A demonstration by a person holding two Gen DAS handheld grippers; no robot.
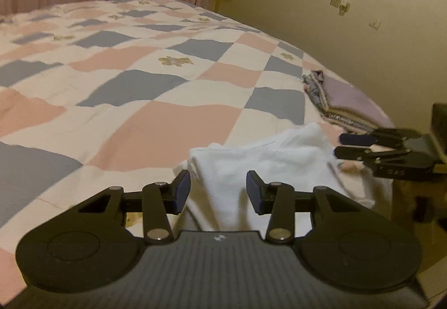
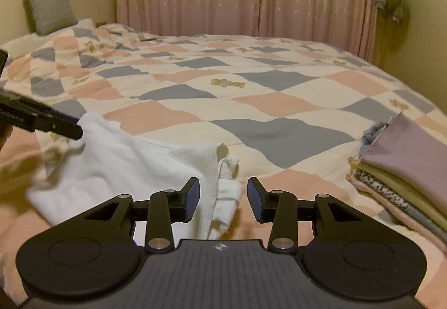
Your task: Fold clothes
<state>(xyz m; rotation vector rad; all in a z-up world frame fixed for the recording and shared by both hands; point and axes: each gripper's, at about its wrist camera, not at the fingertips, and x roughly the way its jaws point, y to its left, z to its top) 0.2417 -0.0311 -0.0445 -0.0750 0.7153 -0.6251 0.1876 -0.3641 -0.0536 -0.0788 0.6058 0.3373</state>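
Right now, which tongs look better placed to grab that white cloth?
Probably the left tongs: open, with the white cloth lying straight between the pads. The right tongs are open too, but the cloth sits off to their left.

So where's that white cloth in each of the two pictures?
Left wrist view: white cloth low and centre-right, just beyond the left gripper.
Right wrist view: cloth low and left, left of the right gripper.
Shared landmark: folded pile at the right.

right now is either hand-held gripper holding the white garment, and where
Neither clearly is. Both the left hand-held gripper and the right hand-held gripper stand open; the white garment lies on the bed beside their fingers.
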